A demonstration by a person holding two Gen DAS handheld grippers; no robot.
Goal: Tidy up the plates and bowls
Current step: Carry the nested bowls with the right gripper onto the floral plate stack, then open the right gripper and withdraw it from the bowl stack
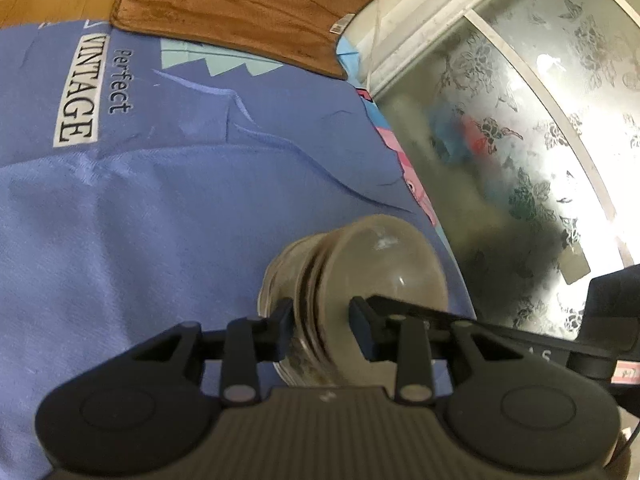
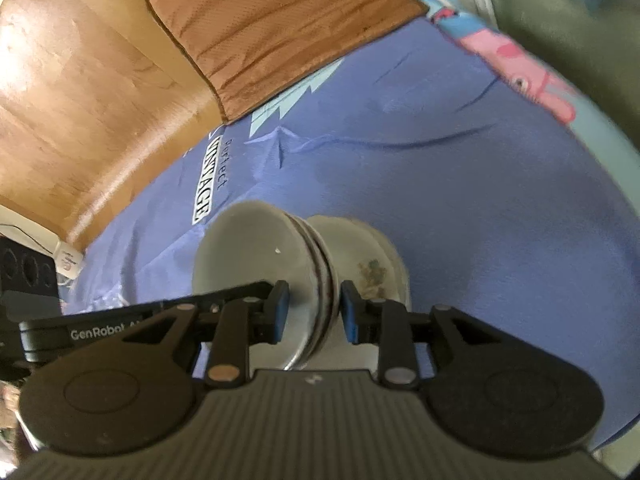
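Observation:
A stack of nested pale bowls (image 1: 360,280) rests on a plate with a floral print (image 2: 372,268), above the blue cloth. In the left wrist view my left gripper (image 1: 322,332) is shut on the rim of the bowl stack, one finger inside the top bowl and one outside. In the right wrist view my right gripper (image 2: 310,310) is shut on the opposite rim of the same bowl stack (image 2: 260,260). Each view shows the other gripper's arm at its edge.
A blue cloth printed "Perfect VINTAGE" (image 1: 120,220) covers the surface. A brown mat (image 2: 272,32) lies at its far end on a wooden floor (image 2: 80,100). A frosted glass door with flower patterns (image 1: 540,140) stands to the right.

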